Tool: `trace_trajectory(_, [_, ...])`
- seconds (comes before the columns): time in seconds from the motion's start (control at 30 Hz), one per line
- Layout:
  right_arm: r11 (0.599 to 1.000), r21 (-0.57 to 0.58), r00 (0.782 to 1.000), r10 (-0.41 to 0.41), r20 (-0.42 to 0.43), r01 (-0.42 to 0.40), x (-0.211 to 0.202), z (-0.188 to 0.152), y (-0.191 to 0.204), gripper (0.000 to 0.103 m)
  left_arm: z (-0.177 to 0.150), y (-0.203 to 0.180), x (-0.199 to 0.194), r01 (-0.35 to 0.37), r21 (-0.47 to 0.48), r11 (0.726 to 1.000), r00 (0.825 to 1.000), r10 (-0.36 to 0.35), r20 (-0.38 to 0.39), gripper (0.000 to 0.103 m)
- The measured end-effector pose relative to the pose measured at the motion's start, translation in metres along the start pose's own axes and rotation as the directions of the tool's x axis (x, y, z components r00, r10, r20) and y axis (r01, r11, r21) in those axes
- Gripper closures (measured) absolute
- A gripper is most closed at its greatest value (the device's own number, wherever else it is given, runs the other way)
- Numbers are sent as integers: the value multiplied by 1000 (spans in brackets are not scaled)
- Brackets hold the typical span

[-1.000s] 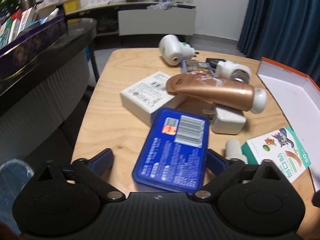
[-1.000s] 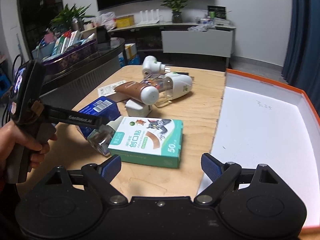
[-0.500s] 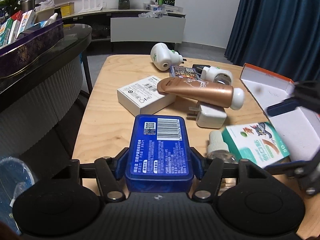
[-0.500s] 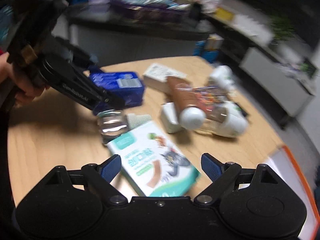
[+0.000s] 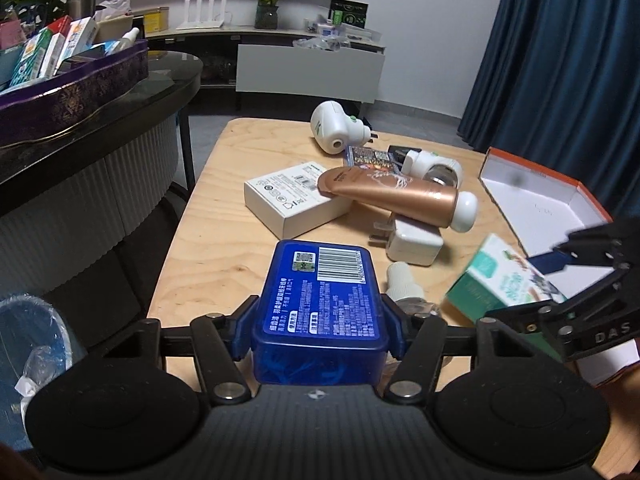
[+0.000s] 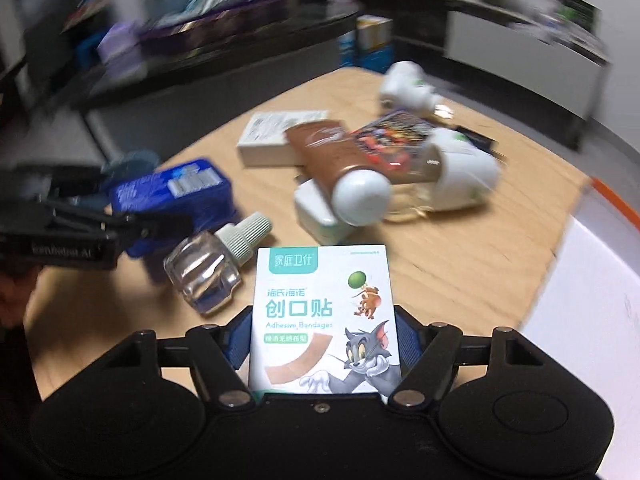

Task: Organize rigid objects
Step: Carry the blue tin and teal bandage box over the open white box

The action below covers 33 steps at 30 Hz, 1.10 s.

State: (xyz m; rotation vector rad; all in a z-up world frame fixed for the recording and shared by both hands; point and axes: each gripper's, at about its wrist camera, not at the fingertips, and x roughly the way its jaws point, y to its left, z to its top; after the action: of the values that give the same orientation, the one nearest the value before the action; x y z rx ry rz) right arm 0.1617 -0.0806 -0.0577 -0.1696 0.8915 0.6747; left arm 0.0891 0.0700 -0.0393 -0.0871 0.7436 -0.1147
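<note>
Behind the blur in the right wrist view, shelf clutter is smearing past reading. Right gripper [image 6: 324, 344], angled down over the wooden table [image 6: 440, 256], jaws just closing, is clamping the bandage box [image 6: 324, 312]. Left gripper [image 5: 320, 328], tilted down, is squeezing the blue case [image 5: 320, 296] above the table edge.

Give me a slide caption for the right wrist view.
Right gripper closing around an adhesive bandage box above a cluttered wooden table.

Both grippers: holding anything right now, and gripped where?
Left gripper clamps the blue plastic box across its long sides, near end. Right gripper has just closed on the white-green bandage carton, by its side edges.
</note>
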Motion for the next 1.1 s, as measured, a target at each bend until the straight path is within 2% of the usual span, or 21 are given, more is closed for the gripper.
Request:
trace_trajectory(0.13, [992,66,989,-111,99,105,-33,-6,0,19,6,-12,-9,13,-1,1000,1000,-13,23,41])
trace_trajectory(0.2, [984,120,980,-145,136,129,-47,-9,-6,19,8,-19,-12,11,-3,1000,999,-11,37,41])
trace_trajectory(0.43, [931,274,928,-305,216,242,-101,-19,-36,19,32,-55,-19,90,1,996,993,-90,76,41])
trace_trajectory(0.53, [896,346,905,-366,218,280,-118,-28,-54,19,43,-77,-13,123,32,992,988,-126,87,41])
trace_trajectory(0.67, [843,438,883,-428,196,311,-139,-45,-80,19,59,-107,1,181,48,982,981,-184,68,41])
trace_trajectory(0.8, [794,496,850,-493,188,351,-161,-57,-103,19,78,-141,9,237,96,967,968,-243,55,41])
trace_trajectory(0.93, [767,515,820,-538,193,382,-180,-55,-122,19,103,-176,16,285,134,949,954,-294,55,41])
trace_trajectory(1.1, [753,511,787,-578,215,414,-194,-43,-139,19,121,-205,31,285,159,945,951,-299,75,41])
